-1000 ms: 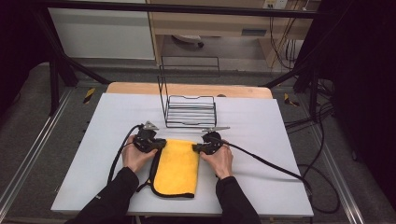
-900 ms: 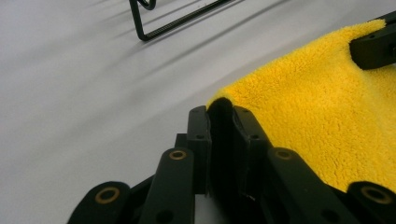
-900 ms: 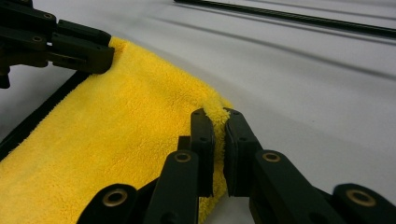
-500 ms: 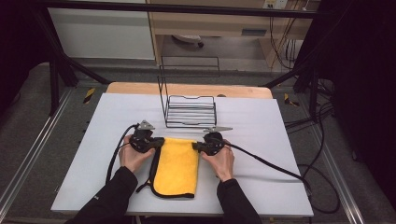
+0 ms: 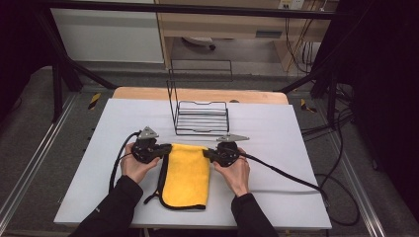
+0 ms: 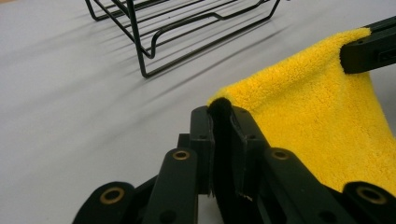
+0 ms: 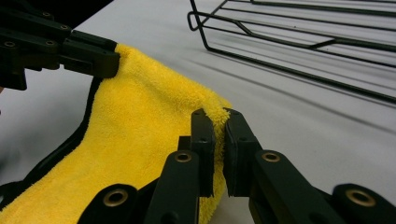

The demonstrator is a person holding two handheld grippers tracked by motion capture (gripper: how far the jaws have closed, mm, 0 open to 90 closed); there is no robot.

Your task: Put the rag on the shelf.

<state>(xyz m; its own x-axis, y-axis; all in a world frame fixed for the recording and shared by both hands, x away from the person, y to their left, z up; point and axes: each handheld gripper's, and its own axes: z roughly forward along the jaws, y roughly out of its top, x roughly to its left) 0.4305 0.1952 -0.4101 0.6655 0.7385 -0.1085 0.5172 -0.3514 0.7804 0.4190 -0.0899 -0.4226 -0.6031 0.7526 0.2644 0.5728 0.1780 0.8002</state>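
A yellow cloth [image 5: 187,174] with a black edge lies folded on the white table [image 5: 276,128], running from between the hands toward the near edge. My left gripper [image 5: 167,147] is shut on the cloth's far left corner [image 6: 224,100]. My right gripper [image 5: 206,153] is shut on the far right corner [image 7: 217,114]. Both far corners are lifted slightly off the table. In the left gripper view the right gripper's jaws hold the cloth [image 6: 322,121] at the upper right; in the right gripper view the left gripper's jaws clamp the cloth [image 7: 140,121] at the upper left.
A black wire rack [image 5: 200,117] with an upright back stands just beyond the cloth, mid-table; its wires [image 6: 187,28] [image 7: 299,42] lie close ahead of both grippers. Cables trail from the grippers, the right one [image 5: 291,175] across the table. Bare table lies left and right.
Both grippers have lifted the cloth's far edge a little and drawn it toward the person, while staying shut on its corners.
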